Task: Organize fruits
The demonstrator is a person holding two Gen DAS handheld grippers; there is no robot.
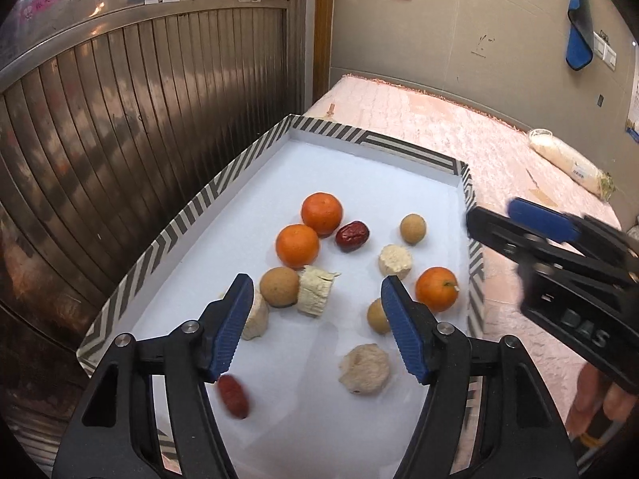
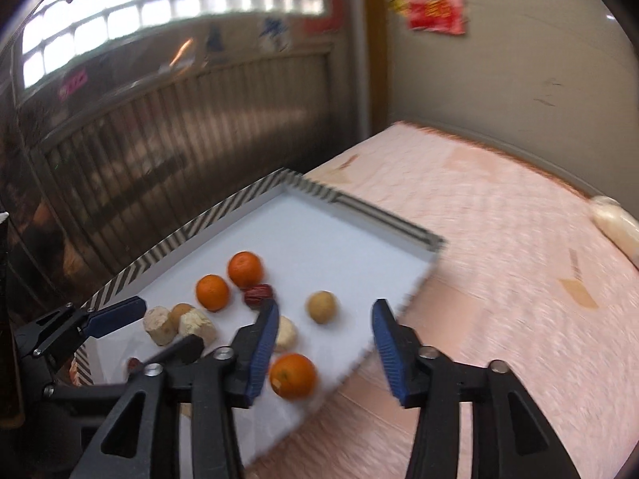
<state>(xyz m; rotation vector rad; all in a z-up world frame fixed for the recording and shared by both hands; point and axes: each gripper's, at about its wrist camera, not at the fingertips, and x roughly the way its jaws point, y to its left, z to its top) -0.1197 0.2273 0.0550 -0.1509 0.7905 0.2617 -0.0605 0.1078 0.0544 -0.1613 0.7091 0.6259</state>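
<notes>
A shallow white tray with a striped rim point(image 1: 207, 195) point(image 2: 191, 231) lies on a pink cloth. In it are three oranges point(image 1: 322, 214) point(image 1: 297, 246) point(image 1: 436, 289), a red date point(image 1: 352, 236), another red date point(image 1: 233, 396), brown round longans point(image 1: 413, 228) point(image 1: 278, 286) and pale cut chunks point(image 1: 395, 260) point(image 1: 364, 368). My left gripper point(image 1: 315, 331) is open and empty above the near part of the tray. My right gripper point(image 2: 325, 343) is open and empty over the tray's right edge, near an orange point(image 2: 292, 375); it shows in the left wrist view point(image 1: 519, 223).
The pink cloth point(image 1: 499, 151) covers the table to the right of the tray. A white wrapped bundle point(image 1: 567, 161) lies at the far right. A ribbed metal door point(image 1: 139, 99) stands close along the tray's left side. A grey wall point(image 1: 459, 40) is behind.
</notes>
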